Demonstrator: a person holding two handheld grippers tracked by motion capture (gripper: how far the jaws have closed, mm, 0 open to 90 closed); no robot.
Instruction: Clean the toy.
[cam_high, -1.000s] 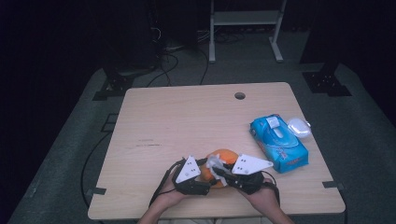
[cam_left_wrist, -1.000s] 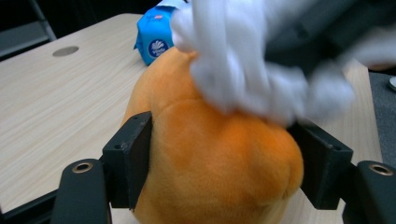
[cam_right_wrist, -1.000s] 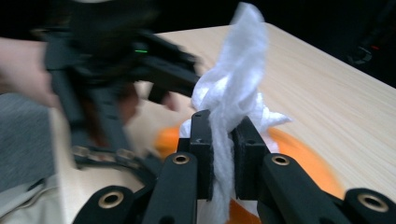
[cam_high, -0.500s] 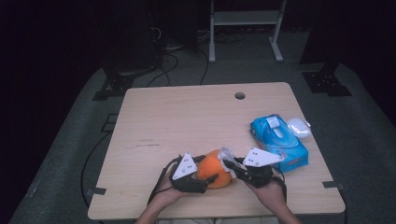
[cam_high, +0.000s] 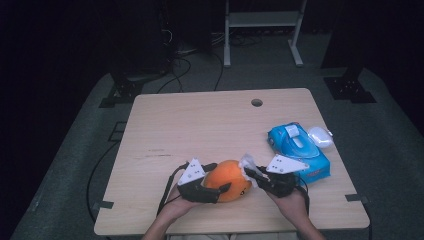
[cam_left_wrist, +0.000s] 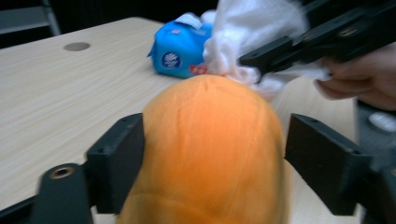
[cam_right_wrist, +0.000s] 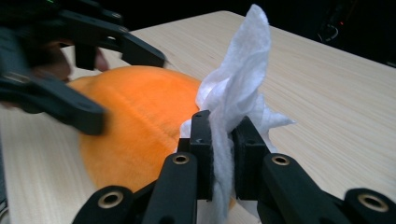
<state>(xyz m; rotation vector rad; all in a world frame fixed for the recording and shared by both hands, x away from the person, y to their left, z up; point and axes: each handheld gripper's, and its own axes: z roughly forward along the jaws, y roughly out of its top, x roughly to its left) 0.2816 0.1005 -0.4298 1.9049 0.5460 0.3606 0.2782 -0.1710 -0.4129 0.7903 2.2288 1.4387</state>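
Left tool (cam_left_wrist: 212, 154) straddles the orange plush fruit (cam_left_wrist: 210, 154) – jaws just opening, one pad clear; right tool (cam_right_wrist: 219, 149) pinches a white tissue (cam_right_wrist: 238, 74) against it.

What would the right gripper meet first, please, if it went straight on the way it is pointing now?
Most likely the orange plush toy. The right gripper, shut on a white tissue, points at the toy's side, and the tissue looks to be already at its surface. The left gripper straddles the toy just beyond; depth is hard to judge.
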